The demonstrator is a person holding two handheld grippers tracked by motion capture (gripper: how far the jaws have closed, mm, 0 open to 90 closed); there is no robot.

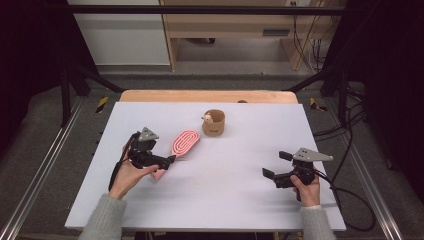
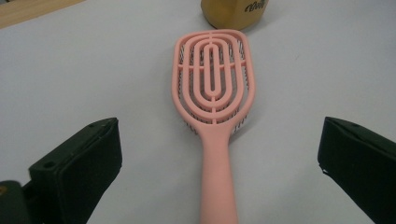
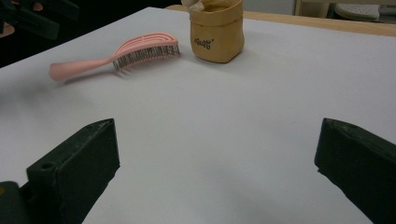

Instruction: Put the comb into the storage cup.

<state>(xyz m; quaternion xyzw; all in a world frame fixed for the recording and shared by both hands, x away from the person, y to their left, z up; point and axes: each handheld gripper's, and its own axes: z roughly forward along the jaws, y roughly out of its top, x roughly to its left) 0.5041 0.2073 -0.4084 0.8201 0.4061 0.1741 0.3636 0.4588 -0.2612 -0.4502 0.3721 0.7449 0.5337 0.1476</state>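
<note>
A pink hairbrush lies bristles down on the table's left half, its head toward a small tan pouch. My left gripper is at the handle end and stands open. In the left gripper view the brush runs straight away from me, and its handle passes midway between the wide-apart jaws of this gripper, touching neither. My right gripper stands open over bare table at the right. In the right gripper view nothing is between the jaws of that gripper, and the brush lies far off.
The tan pouch stands upright at the middle back with a small pale toy in its mouth; its base also appears just past the brush head. A pale sheet covers the table, with a wooden strip along the far edge.
</note>
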